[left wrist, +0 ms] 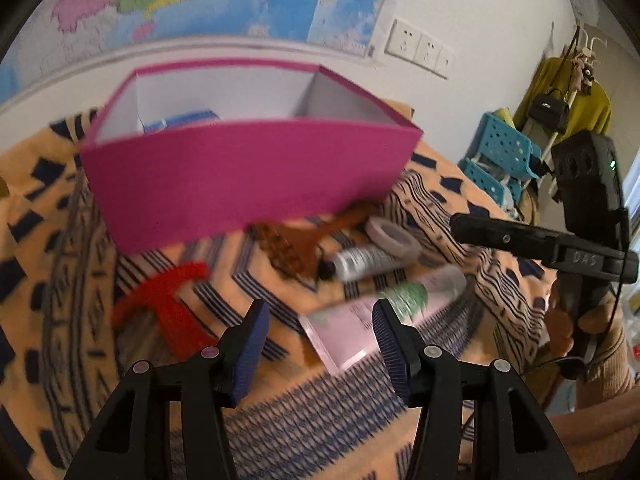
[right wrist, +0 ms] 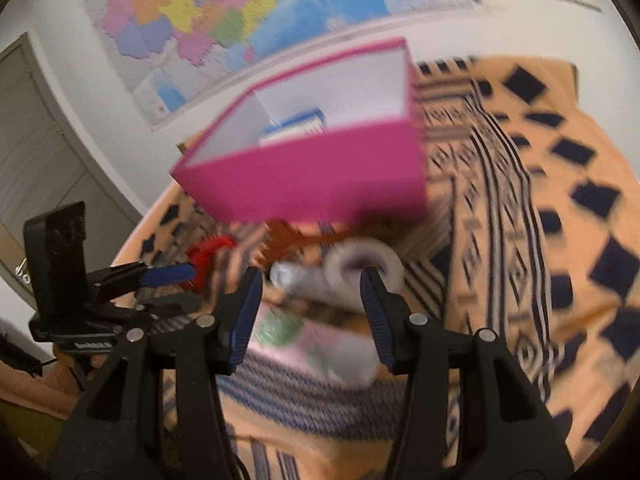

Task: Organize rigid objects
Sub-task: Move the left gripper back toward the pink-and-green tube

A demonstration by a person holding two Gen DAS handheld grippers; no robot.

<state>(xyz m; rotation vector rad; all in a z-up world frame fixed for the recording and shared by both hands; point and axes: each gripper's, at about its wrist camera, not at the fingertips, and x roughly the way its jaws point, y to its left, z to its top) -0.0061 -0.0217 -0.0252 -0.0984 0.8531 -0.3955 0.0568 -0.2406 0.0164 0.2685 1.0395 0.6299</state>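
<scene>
A pink box [left wrist: 248, 176] [right wrist: 316, 172] with a white inside stands on the patterned orange cloth; a blue-and-white packet [left wrist: 180, 120] [right wrist: 296, 124] lies in it. In front of it lie a red comb [left wrist: 168, 304] [right wrist: 208, 256], a brown comb [left wrist: 296, 244] [right wrist: 292, 240], a silver tube [left wrist: 364, 262] [right wrist: 308, 280], a tape roll [left wrist: 394, 238] [right wrist: 360, 264] and a pink tube with green print [left wrist: 372, 320] [right wrist: 316, 348]. My left gripper [left wrist: 320, 340] is open above the pink tube. My right gripper [right wrist: 312, 312] is open above the pink tube, near the tape roll.
The right gripper's body [left wrist: 560, 248] shows at the right of the left wrist view; the left gripper [right wrist: 120, 280] shows at the left of the right wrist view. A wall map [right wrist: 240, 12], sockets [left wrist: 420, 48] and blue crates [left wrist: 504, 152] stand behind.
</scene>
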